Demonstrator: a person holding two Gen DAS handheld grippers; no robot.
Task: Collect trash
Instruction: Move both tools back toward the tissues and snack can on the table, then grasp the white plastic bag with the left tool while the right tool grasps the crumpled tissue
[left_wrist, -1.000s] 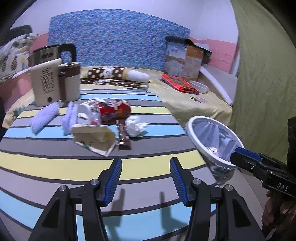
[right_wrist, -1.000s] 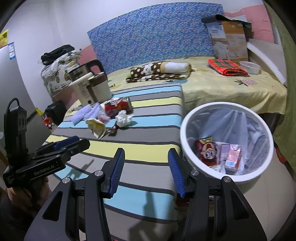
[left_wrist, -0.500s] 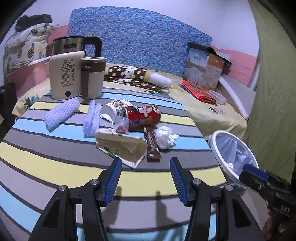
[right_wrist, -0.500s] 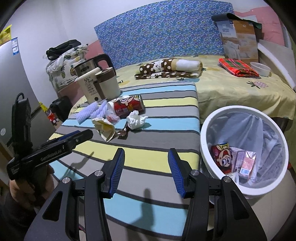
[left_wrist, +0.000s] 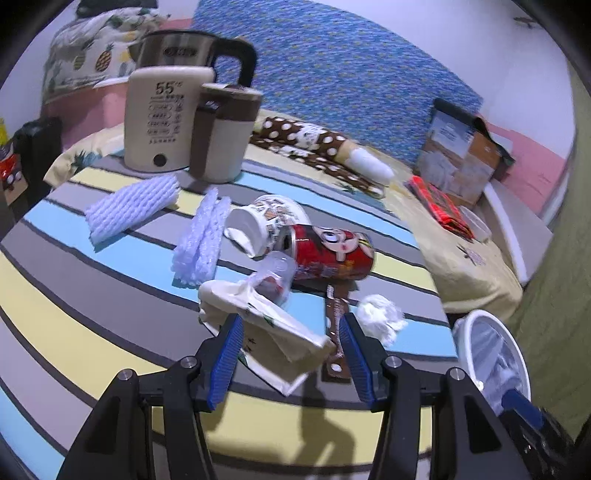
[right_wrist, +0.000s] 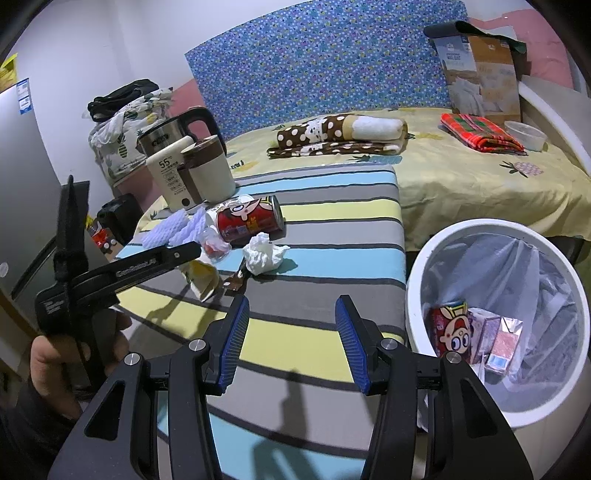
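On the striped bench, my left claw (left_wrist: 291, 354) gapes wide around the cream wrapper (left_wrist: 273, 332), long axis 10-to-4; right claw (right_wrist: 291, 343) wide, empty.

We count two foam nets (left_wrist: 133, 208) (left_wrist: 201, 236), one red can (left_wrist: 332, 254) on the worktop and another (right_wrist: 448, 332) in the bin (right_wrist: 417, 266), one paper cup (left_wrist: 258, 221), one tissue wad (left_wrist: 380, 319), two cartons (right_wrist: 484, 330) (right_wrist: 504, 343).
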